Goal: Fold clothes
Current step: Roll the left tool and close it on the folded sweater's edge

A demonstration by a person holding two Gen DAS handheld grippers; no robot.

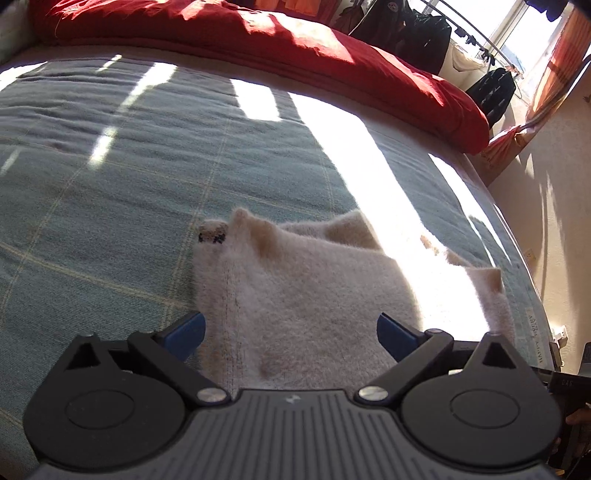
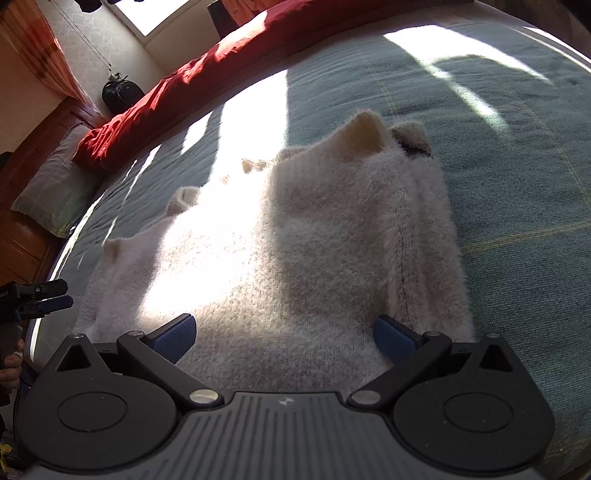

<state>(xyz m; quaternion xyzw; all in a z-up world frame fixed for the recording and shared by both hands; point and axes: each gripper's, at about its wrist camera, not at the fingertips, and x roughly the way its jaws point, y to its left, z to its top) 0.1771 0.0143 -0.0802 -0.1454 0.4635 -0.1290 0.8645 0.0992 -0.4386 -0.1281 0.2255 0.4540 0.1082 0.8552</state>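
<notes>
A fluffy cream sweater (image 1: 306, 295) lies folded on a grey-green bedspread (image 1: 110, 166), partly in bright sunlight. My left gripper (image 1: 290, 330) hovers just above its near edge, blue pads wide apart and open, nothing pinched. In the right wrist view the same sweater (image 2: 280, 240) spreads ahead, layers stacked at its right side, a sleeve end with a dark label (image 2: 413, 142) poking out at the far corner. My right gripper (image 2: 283, 334) is open over the near part of the sweater. The left gripper (image 2: 48, 301) shows at the left edge of that view, off the bed's side.
A red duvet (image 1: 314, 51) is bunched along the far side of the bed. A pillow (image 2: 55, 192) lies by a wooden headboard. Dark clothes (image 1: 417, 33) hang on a rail by the window, with orange curtains. The bed's edge (image 1: 528, 280) runs down the right.
</notes>
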